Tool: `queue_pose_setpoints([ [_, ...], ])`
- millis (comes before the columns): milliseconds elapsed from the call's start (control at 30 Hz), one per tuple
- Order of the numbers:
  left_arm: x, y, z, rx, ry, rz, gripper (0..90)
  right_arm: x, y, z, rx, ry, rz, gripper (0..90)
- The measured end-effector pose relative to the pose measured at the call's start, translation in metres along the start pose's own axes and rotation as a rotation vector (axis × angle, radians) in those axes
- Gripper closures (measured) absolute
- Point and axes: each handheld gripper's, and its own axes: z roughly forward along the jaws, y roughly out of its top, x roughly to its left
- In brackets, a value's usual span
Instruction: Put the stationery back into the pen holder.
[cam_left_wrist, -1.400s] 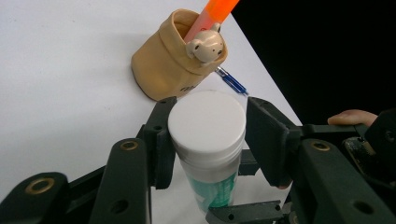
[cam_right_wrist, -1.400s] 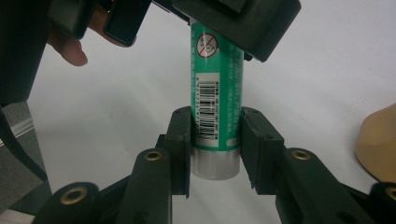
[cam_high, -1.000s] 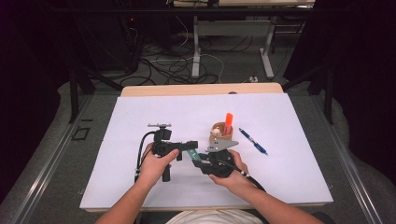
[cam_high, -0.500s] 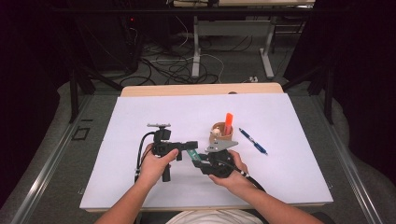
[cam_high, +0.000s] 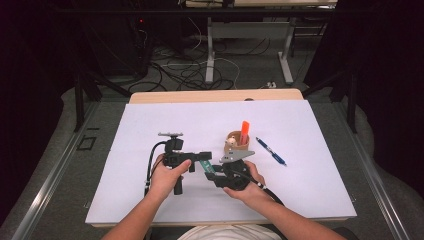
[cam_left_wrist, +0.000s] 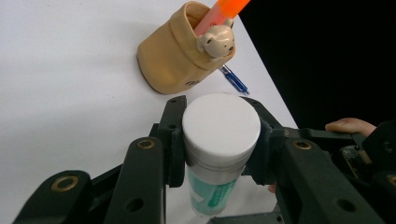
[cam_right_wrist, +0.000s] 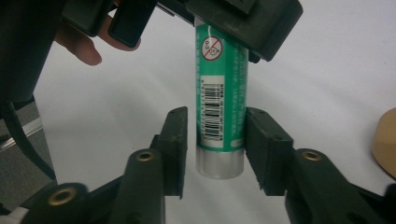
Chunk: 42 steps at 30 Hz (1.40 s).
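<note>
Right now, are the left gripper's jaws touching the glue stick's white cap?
Touching. The left gripper view shows the left gripper with both jaw pads pressed flush against the white cap of the glue stick, no gap on either side.

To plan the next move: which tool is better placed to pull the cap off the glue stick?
Probably the left tool: its jaws clamp the white cap, while the right tool holds the green tube.
</note>
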Motion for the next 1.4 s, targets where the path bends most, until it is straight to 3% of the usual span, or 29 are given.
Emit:
queue_pose_setpoints([
  [100, 0.003, 0.0, -0.001, 0.01, 0.008, 0.015, 64.5, -0.001, 0.0, 0.001, 0.009, 0.003, -0.006, 53.1],
  [133, 0.002, 0.0, -0.001, 0.007, 0.009, -0.001, 64.5, -0.001, -0.001, 0.002, 0.011, 0.003, -0.006, 52.2],
  [300, 0.004, 0.001, -0.002, -0.006, 0.018, -0.002, 64.5, -0.003, -0.002, 0.004, 0.049, 0.004, 0.008, 45.6],
  [367, 0.006, 0.001, -0.003, -0.004, 0.019, 0.005, 64.5, -0.002, -0.003, 0.007, 0.022, -0.001, 0.007, 42.9],
  [500, 0.007, 0.002, -0.006, -0.018, 0.029, 0.005, 64.5, 0.0, -0.003, 0.007, 0.056, -0.009, -0.012, 37.1],
  [733, 0.008, 0.005, -0.011, -0.039, 0.044, 0.013, 64.5, -0.001, -0.004, 0.006, 0.055, 0.009, -0.001, 36.0],
  [767, 0.009, 0.005, -0.012, -0.041, 0.046, 0.017, 64.5, -0.002, -0.003, 0.004, 0.077, 0.008, 0.01, 35.9],
  [967, 0.01, 0.006, -0.015, -0.044, 0.056, 0.03, 64.5, -0.01, -0.004, -0.002, 0.08, -0.022, 0.033, 29.8],
  [1033, 0.01, 0.006, -0.015, -0.056, 0.06, 0.008, 64.5, -0.012, -0.004, -0.006, 0.097, -0.033, 0.037, 27.0],
  [1067, 0.011, 0.006, -0.016, -0.055, 0.064, 0.032, 64.5, -0.015, -0.005, -0.006, 0.091, -0.034, 0.037, 24.7],
  [1133, 0.012, 0.007, -0.017, -0.058, 0.065, 0.034, 64.5, -0.019, -0.005, -0.01, 0.115, -0.038, 0.053, 19.9],
  [1233, 0.011, 0.007, -0.017, -0.068, 0.066, 0.011, 64.5, -0.028, -0.007, -0.017, 0.119, -0.061, 0.052, 17.0],
  [1267, 0.013, 0.008, -0.018, -0.065, 0.072, 0.035, 64.5, -0.03, -0.008, -0.019, 0.117, -0.067, 0.056, 15.5],
  [1333, 0.013, 0.008, -0.019, -0.072, 0.078, 0.041, 64.5, -0.036, -0.009, -0.024, 0.136, -0.084, 0.061, 15.0],
  [1400, 0.013, 0.009, -0.021, -0.073, 0.089, 0.052, 64.5, -0.041, -0.011, -0.027, 0.116, -0.104, 0.061, 14.6],
])
